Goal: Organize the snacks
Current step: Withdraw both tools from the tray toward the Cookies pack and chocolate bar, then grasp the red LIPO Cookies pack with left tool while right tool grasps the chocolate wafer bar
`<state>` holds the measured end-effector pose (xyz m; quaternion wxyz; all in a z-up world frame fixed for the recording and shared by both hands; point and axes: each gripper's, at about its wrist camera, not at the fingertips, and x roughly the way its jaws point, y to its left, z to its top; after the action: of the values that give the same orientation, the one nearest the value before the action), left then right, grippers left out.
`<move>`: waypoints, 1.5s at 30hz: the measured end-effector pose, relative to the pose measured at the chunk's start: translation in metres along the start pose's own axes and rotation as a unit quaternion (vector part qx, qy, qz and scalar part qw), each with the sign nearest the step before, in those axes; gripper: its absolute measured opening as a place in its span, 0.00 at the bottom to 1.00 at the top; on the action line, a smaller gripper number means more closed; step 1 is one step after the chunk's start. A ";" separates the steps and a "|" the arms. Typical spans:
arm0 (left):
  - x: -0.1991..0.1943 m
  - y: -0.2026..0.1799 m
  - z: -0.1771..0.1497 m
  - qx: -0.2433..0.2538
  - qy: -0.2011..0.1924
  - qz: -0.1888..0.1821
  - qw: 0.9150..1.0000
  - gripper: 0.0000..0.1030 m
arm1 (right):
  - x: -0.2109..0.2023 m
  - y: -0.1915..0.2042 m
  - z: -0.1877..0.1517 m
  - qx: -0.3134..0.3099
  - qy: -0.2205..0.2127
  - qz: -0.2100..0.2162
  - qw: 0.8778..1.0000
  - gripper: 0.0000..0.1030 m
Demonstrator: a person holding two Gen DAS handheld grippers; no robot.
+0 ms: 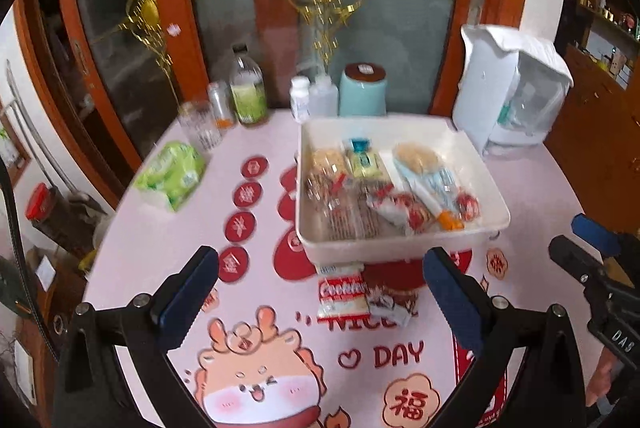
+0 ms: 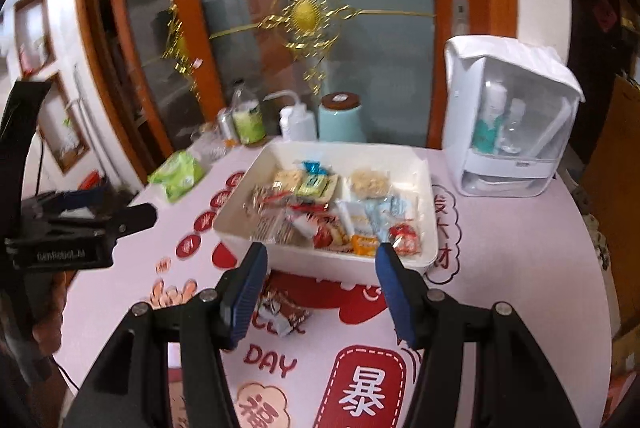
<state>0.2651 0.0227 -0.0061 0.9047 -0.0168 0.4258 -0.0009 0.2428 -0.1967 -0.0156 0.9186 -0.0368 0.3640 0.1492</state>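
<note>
A white tray [image 1: 404,242] holds several wrapped snacks; it also shows in the right wrist view [image 2: 324,262]. Two packets lie on the table mat just in front of it: a red-and-white cookie packet [image 1: 342,292] and a brown packet [image 1: 390,302], the brown one also in the right wrist view [image 2: 282,312]. My left gripper [image 1: 320,292] is open and empty, above the table just short of the two packets. My right gripper [image 2: 320,292] is open and empty, near the tray's front edge with the brown packet by its left finger. The right gripper also shows at the right edge of the left wrist view [image 1: 588,248].
A green tissue pack [image 1: 170,174] lies at the left. Bottles [image 1: 248,92], a glass [image 1: 198,126] and a teal canister [image 1: 362,90] stand at the table's back. A white dispenser [image 1: 508,92] stands at the back right. Glass doors with wooden frames are behind.
</note>
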 end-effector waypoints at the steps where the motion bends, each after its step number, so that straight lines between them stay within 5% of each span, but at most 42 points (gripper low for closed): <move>1: 0.007 -0.001 -0.005 0.002 0.008 -0.006 1.000 0.98 | 0.006 0.003 -0.005 -0.009 0.007 0.002 1.000 0.55; 17: 0.150 -0.007 -0.067 0.004 0.158 -0.046 0.986 0.98 | 0.139 0.022 -0.084 -0.096 0.137 0.107 0.980 0.55; 30: 0.222 -0.002 -0.075 -0.042 0.202 -0.042 0.978 0.98 | 0.177 0.042 -0.097 -0.153 0.152 0.137 0.967 0.55; 45: 0.236 -0.001 -0.073 -0.035 0.195 -0.021 0.980 0.96 | 0.198 0.046 -0.094 -0.188 0.145 0.136 0.962 0.55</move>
<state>0.3594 0.0153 -0.2340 0.8027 -0.0568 0.5936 -0.0084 0.3036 -0.1210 -0.2174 0.8037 -0.1798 0.4600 0.3317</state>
